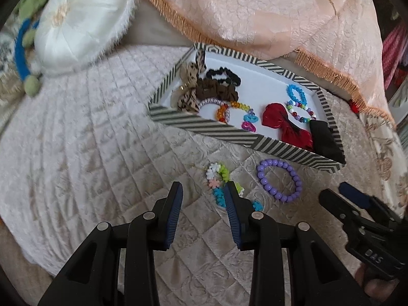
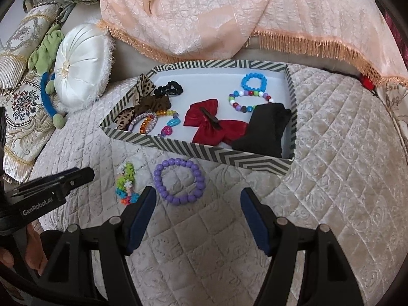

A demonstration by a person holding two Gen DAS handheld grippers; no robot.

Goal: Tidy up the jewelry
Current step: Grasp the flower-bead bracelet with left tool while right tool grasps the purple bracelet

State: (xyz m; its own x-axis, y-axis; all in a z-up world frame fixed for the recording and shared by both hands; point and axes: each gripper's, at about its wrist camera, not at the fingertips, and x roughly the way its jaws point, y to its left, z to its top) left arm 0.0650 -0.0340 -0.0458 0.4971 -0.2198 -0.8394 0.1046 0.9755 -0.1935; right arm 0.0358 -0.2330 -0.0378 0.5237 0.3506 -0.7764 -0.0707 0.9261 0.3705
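Observation:
A striped box (image 1: 204,125) (image 2: 204,150) on the quilted bed holds scrunchies, bead bracelets, a red bow (image 1: 285,122) (image 2: 214,125) and a black cloth (image 2: 265,127). On the quilt in front of it lie a purple bead bracelet (image 1: 280,179) (image 2: 179,181) and a multicoloured flower bracelet (image 1: 219,181) (image 2: 126,183). My left gripper (image 1: 204,191) is open and empty, its right finger just over the flower bracelet. My right gripper (image 2: 197,196) is open and empty, just short of the purple bracelet.
A white round cushion (image 1: 81,23) (image 2: 81,66) and a blue ring toy (image 2: 47,97) lie at the back left. A peach fringed throw (image 1: 267,12) (image 2: 229,12) hangs behind the box. Patterned pillows (image 2: 20,102) sit at the far left.

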